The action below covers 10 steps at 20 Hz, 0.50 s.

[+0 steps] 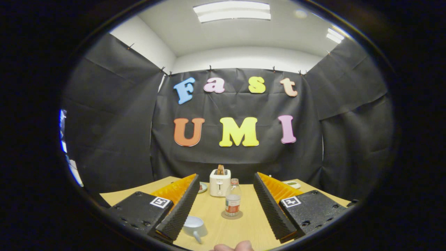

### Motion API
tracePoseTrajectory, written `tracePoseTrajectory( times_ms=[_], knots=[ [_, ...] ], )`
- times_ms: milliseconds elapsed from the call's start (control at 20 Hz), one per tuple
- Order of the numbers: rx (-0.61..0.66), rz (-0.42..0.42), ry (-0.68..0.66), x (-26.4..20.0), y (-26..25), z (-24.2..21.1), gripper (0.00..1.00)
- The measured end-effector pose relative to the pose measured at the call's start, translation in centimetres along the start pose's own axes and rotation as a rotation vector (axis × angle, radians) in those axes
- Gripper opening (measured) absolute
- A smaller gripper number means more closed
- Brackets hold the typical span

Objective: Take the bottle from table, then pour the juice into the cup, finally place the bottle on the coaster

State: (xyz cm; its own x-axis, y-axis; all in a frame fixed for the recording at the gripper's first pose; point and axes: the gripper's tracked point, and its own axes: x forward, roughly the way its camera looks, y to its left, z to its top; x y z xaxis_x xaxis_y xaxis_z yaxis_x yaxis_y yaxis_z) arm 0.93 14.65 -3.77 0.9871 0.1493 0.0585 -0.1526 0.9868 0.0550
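Claw point(223, 205) was wide open, holding nothing. Bottle point(232, 198) stood upright just ahead between the fingers, already on the coaster point(232, 215), so the task looked done or nearly so. Cup point(193, 225) sat near the left finger. Bottle was clear plastic, labelled, capped, near-empty. Toaster point(219, 182) sat farther back.

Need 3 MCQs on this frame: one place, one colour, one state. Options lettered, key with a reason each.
1. The bottle stands on:
A. a round coaster
B. the toaster
C. a plate

2. The toaster beyond the bottle is:
A. red
B. white
C. black

3. The gripper is:
A. shut on the bottle
B. shut on the cup
C. open, holding nothing

Key: A, the disc shows under the bottle's base; B, its body is plainly white; C, the fingers stand wide apart, bottle ahead between them, white cup lying by the left finger.
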Motion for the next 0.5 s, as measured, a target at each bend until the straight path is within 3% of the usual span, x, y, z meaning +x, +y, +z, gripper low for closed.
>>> tracePoseTrajectory(
  times_ms=[500],
  knots=[
    [0.002,0.010,-0.006,0.06,0.83,-0.46,1.00]
  ],
)
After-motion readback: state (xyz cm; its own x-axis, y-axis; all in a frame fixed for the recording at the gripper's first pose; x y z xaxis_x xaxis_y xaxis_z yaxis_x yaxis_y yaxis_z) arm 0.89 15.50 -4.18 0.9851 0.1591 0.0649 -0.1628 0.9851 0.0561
